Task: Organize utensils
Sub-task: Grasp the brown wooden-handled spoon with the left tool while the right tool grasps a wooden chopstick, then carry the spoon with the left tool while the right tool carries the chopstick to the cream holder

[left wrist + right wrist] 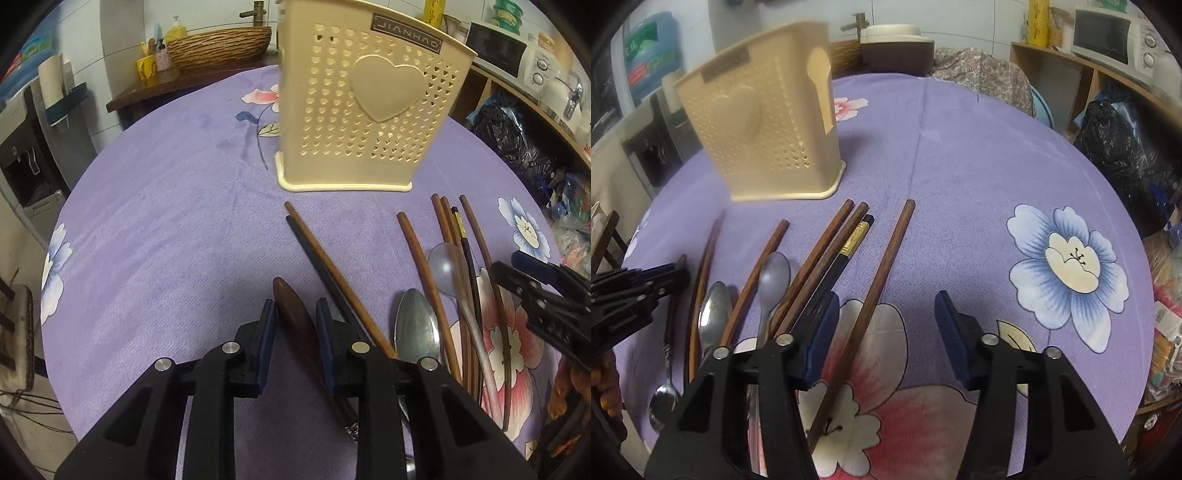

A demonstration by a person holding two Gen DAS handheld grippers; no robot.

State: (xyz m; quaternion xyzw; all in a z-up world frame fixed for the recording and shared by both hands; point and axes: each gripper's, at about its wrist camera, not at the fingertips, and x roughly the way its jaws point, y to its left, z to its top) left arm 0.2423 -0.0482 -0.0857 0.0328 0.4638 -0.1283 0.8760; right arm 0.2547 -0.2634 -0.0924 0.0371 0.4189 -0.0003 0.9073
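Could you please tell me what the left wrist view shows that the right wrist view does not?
Only the left wrist view shows the wicker basket and the brown spoon between the left gripper fingers. Only the right wrist view shows the open right gripper straddling one wooden chopstick. Both show the cream utensil holder and the purple floral tablecloth.

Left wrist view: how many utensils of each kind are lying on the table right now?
Brown wooden chopsticks: 5
Dark chopsticks: 2
Spoons: 3
Total: 10
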